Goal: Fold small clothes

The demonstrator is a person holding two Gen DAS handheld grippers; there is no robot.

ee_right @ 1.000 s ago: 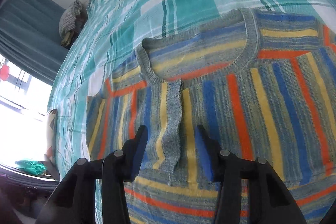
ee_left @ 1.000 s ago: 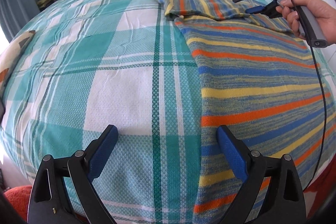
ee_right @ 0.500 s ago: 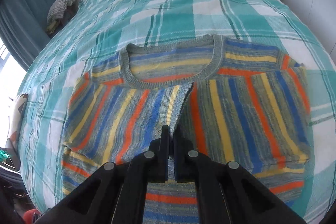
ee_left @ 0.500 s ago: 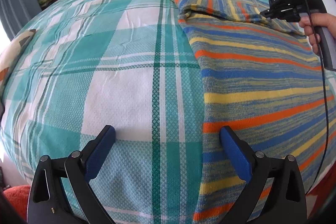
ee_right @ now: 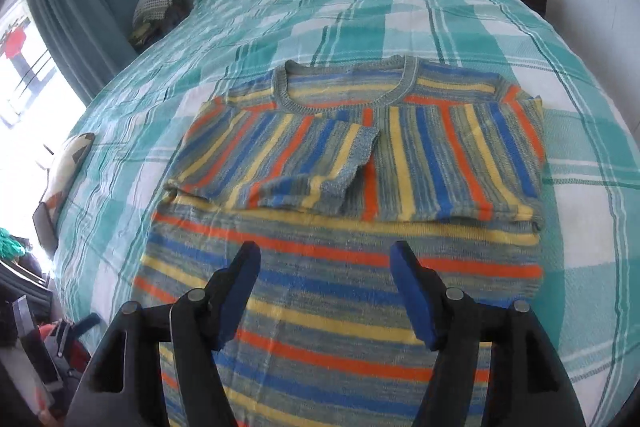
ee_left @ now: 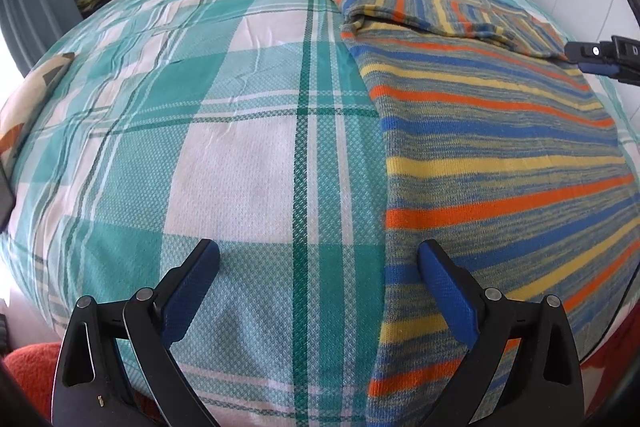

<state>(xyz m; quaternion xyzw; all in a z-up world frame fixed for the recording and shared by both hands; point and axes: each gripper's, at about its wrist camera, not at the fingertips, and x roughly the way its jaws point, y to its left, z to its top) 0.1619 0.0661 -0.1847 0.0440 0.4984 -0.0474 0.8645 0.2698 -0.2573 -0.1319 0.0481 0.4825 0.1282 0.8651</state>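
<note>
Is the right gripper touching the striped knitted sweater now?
Apart. The right wrist view shows the right gripper opening above the striped knitted sweater, nothing between its jaws.

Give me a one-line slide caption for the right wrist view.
Right gripper, jaws opening and empty, above a striped sweater with both sleeves folded in, on a teal plaid bedspread.

So the little striped knit sweater (blue, orange, yellow over grey) is lying flat on the teal plaid bed, neckline at the far end. Both sleeves are folded in across the chest, cuffs nearly meeting in the middle.
</note>
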